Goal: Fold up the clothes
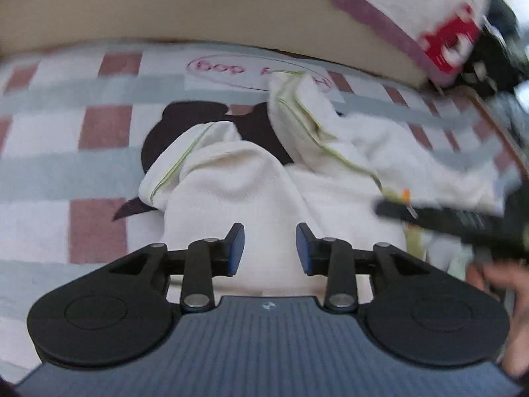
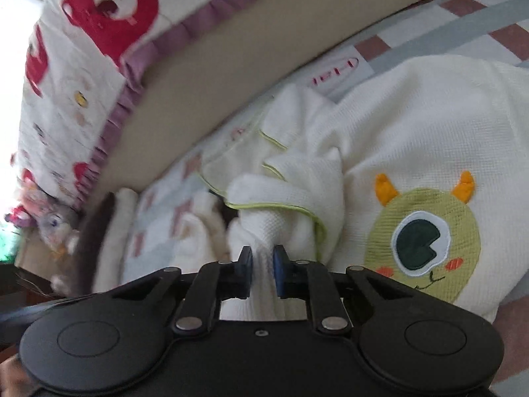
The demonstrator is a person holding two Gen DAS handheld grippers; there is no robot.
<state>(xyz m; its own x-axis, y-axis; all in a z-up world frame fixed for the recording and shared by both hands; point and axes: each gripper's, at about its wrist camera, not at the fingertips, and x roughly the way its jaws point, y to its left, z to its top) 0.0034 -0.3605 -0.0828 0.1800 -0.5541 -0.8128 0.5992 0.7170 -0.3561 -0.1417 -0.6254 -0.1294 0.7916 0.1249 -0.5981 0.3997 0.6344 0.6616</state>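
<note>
Right gripper (image 2: 263, 271): jaws narrowed onto a bunched fold of the cream waffle-knit garment with lime-green piping (image 2: 413, 125), pads pressing the cloth. Green one-eyed monster patch with orange horns (image 2: 426, 238) just right of it.

Left gripper (image 1: 270, 248): jaws partly apart above the same cream cloth, gripping nothing.

Garment lies on the pink, grey and white checked bedspread (image 1: 99, 125). Pink oval print (image 1: 231, 69) beyond reads roughly "bop", rest blurred.

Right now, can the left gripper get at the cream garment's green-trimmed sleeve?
Probably yes. The left gripper is open just above the cream garment, and the green-trimmed sleeve lies ahead uncovered.
</note>
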